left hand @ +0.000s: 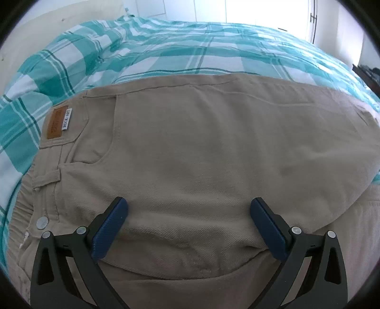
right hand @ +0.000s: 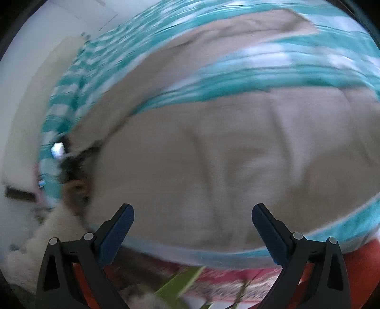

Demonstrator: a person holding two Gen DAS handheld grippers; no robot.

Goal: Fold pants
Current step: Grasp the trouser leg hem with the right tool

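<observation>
Beige pants [left hand: 194, 147] lie flat on a bed, waistband to the left with a brown leather patch [left hand: 56, 121] and a metal button [left hand: 42, 223]. My left gripper [left hand: 188, 214] is open and empty, its blue pads just above the seat of the pants near the crotch. In the blurred right wrist view the pants [right hand: 213, 154] spread with the two legs apart, a strip of bedcover between them. My right gripper [right hand: 192, 219] is open and empty over the near leg by the bed's edge.
A teal and white checked duvet [left hand: 166, 52] covers the bed. White wall and a bright window [left hand: 266, 16] lie beyond. In the right wrist view a red and pink patterned fabric [right hand: 225, 278] and something green [right hand: 175, 285] lie below the bed's edge.
</observation>
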